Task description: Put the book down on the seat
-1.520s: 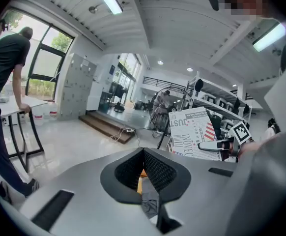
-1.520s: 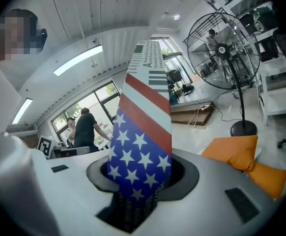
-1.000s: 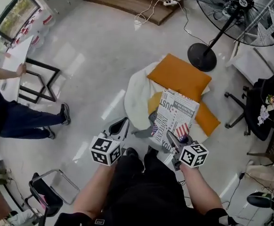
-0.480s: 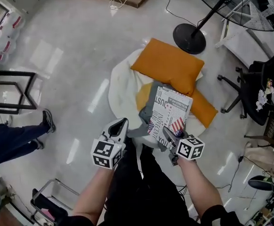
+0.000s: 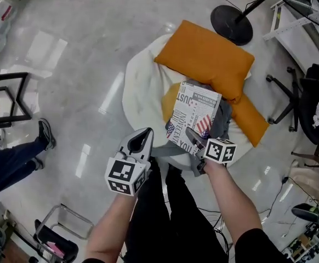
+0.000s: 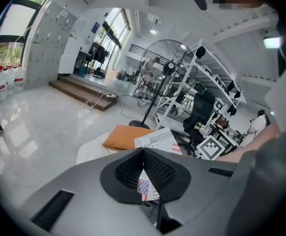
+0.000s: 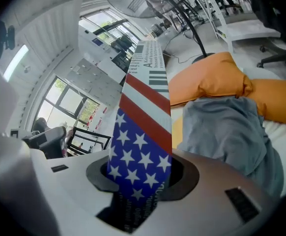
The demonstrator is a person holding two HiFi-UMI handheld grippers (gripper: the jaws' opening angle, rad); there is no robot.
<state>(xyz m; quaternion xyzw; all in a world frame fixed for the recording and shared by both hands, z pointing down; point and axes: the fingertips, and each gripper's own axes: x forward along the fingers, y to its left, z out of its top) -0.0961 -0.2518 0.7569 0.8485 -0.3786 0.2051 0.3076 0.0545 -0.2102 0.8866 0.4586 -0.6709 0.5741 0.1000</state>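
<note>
Paper book [image 5: 195, 114] is hanging above the white seat [image 5: 140, 86], pinched by the right hand-held gripper [image 5: 194, 143]; the left hand-held gripper [image 5: 144, 134] is sitting pressed together, empty. Lowering and letting go are not yet done.

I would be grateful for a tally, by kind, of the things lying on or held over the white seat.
Orange cushions: 2
Grey cloth: 1
Book: 1
Total: 4
</note>
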